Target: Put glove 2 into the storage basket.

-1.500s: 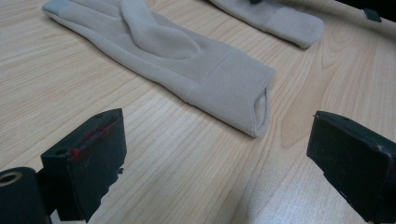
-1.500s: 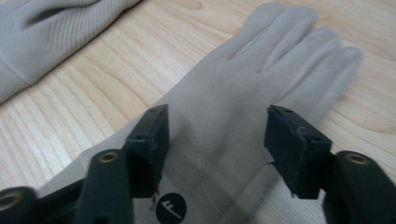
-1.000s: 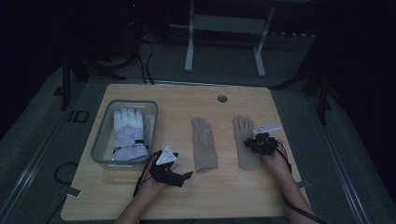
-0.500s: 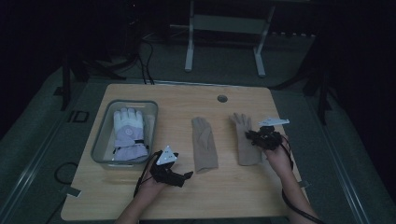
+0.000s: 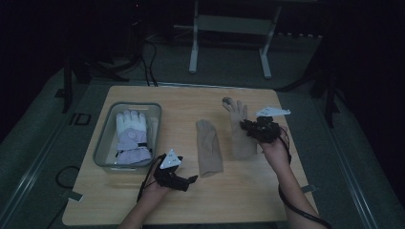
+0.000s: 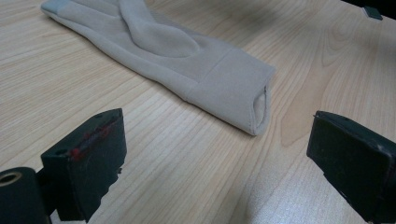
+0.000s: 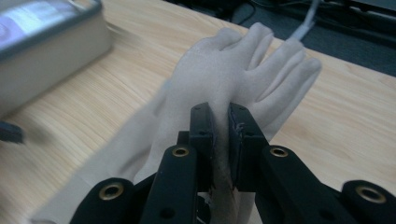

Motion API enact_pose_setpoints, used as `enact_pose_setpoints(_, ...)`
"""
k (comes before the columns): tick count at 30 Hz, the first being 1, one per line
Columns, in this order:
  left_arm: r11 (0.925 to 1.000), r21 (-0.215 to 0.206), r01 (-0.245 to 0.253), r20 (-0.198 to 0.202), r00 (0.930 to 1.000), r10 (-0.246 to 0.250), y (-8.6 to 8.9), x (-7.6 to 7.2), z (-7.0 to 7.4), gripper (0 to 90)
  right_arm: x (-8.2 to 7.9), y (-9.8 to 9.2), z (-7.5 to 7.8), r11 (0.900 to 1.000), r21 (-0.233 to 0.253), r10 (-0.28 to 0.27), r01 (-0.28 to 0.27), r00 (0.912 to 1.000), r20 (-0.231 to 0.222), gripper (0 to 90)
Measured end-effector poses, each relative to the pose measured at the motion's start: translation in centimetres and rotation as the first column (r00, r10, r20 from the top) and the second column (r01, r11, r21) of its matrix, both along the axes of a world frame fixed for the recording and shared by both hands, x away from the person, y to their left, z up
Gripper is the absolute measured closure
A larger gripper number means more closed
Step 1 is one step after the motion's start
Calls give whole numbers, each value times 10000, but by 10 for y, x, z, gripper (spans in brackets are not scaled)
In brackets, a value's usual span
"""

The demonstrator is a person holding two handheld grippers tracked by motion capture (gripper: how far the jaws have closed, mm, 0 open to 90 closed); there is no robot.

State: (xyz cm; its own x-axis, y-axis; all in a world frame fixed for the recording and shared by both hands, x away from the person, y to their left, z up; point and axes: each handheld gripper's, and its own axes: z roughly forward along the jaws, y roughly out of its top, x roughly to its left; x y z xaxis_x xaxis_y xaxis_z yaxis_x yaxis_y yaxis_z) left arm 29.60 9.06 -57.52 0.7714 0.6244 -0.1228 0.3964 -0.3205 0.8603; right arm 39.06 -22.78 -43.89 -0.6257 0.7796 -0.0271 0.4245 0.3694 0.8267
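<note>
Two beige gloves are on the wooden table [image 5: 248, 191]. One glove [image 5: 209, 148] [image 6: 177, 56] lies flat at the table's middle, its cuff toward the person. My left gripper [image 5: 191, 180] [image 6: 215, 158] rests near that cuff, jaws wide apart and nothing between them. The other beige glove [image 5: 239, 129] [image 7: 219, 74] is pinched in its middle by my right gripper [image 5: 252, 128] [image 7: 219, 126], which is shut on the fabric; the glove's fingers point away and its upper part is raised off the wood.
A clear plastic bin [image 5: 106, 151] at the left of the table holds a white and lavender padded glove [image 5: 131, 136]. A bin edge [image 7: 51, 42] appears at the right gripper view's upper left. A small round hole [image 5: 228, 100] sits near the far edge.
My right gripper has carried its beige glove farther from the person and lifted part of it. The left gripper and the middle glove have stayed put.
</note>
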Motion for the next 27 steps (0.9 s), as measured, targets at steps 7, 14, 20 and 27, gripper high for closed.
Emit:
enact_pose_setpoints(7, 10000, -5, 45, -15, 10000, -45, -1, 0, -1, 50, -4, 36, 5, 9992, 292, 252, -256, 9996, 145, 813)
enact_pose_setpoints(14, 10000, -18, 70, 22, 10000, -70, 0, 0, 0, 50, -6, 69, -16, 9992, 105, 398, -393, 9981, -465, 813)
enact_pose_setpoints(20, 9999, -34, 97, 16, 10000, -97, 0, -1, 0, 50, -6, 87, -43, 9992, -87, 393, -402, 9953, -880, 813)
enact_pose_setpoints(27, 9999, -46, 118, -31, 9999, -118, 0, -1, -1, 50, 0, 92, -75, 9992, -293, 213, -264, 9867, -1612, 809)
